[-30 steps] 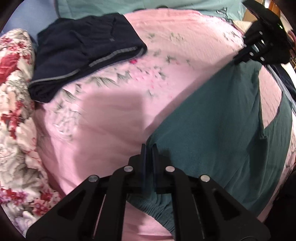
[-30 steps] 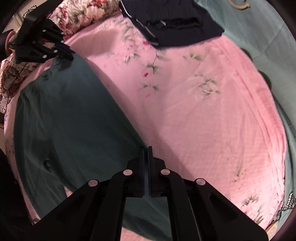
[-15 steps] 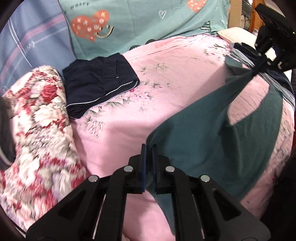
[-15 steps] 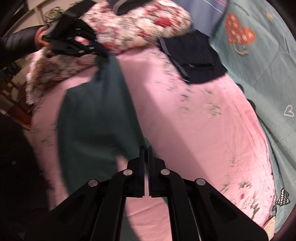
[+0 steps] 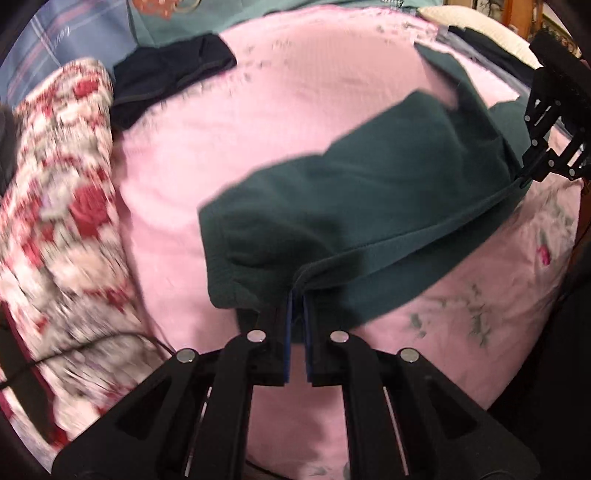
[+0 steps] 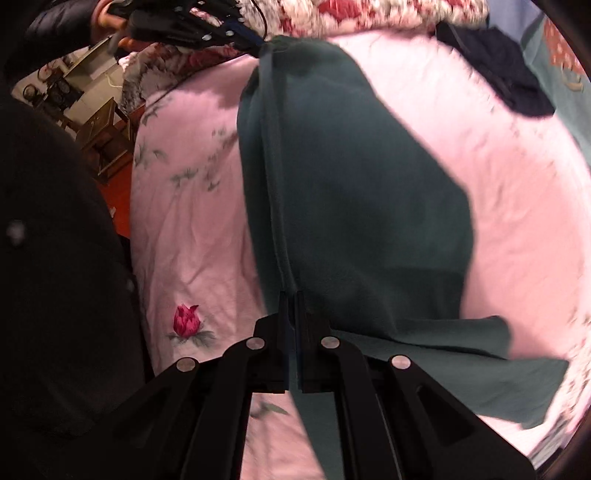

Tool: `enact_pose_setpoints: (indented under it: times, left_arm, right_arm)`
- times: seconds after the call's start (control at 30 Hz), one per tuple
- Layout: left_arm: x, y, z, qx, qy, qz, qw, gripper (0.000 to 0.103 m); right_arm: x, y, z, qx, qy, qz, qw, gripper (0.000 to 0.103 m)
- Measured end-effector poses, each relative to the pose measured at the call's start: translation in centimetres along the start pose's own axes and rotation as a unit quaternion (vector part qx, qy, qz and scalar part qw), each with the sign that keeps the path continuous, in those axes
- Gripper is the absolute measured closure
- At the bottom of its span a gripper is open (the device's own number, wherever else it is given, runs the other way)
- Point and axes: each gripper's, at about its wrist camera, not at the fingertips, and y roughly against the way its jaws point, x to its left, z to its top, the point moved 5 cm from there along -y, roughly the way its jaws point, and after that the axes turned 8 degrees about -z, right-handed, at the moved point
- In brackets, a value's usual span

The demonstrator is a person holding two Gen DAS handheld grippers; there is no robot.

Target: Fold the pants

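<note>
Tongs on the left (image 5: 297,291) are pinched almost closed on an edge of the green pants (image 5: 369,192), the cloth bunched between the two black fingers. The right tongs (image 6: 291,295) are likewise clamped nearly together on the same pants (image 6: 351,184), gripping a seamed edge that runs straight away toward the other tool. In the left view the right tongs (image 5: 524,181) show at the far right, biting the stretched edge; in the right view the left tongs (image 6: 258,44) show at top, held by a hand (image 6: 110,22). The pants hang taut between the two grips, the rest draped in loose folds over the pink bedspread (image 5: 314,92), one end trailing off to the side. Beyond, a dark folded garment (image 5: 166,77) lies on the spread near a floral quilt (image 5: 62,192). A red flower print (image 6: 186,321) marks the bedspread (image 6: 192,221) beside the right tongs.
</note>
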Motion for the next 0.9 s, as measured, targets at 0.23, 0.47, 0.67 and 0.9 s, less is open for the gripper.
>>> enact_pose_setpoints:
  times: [0.23, 0.47, 0.67, 0.9]
  left_arm:
    - [-0.5, -2.4, -2.2, 0.019, 0.017, 0.028, 0.9993, 0.087]
    - [-1.7, 3.8, -1.5, -0.014, 0.016, 0.109, 0.9938, 0.021]
    - [-6.5, 4.4, 7.3, -0.139, 0.111, -0.008, 0.9840, 0.017]
    - [-18.5, -4.4, 15.1, -0.110, 0.108, -0.158, 0.9753, 0.018]
  right_arm:
    - [0.3, -1.9, -0.3, 0.009, -0.033, -0.003, 0.999, 0.098]
    - [-6.7, 6.1, -3.6, -0.063, -0.218, -0.056, 0.972, 0.048]
    - [-24.5, 9.8, -11.8, -0.086, -0.537, -0.168, 0.822, 0.046]
    - [-36.7, 6.0, -15.2, -0.074, -0.644, -0.170, 0.743, 0.046]
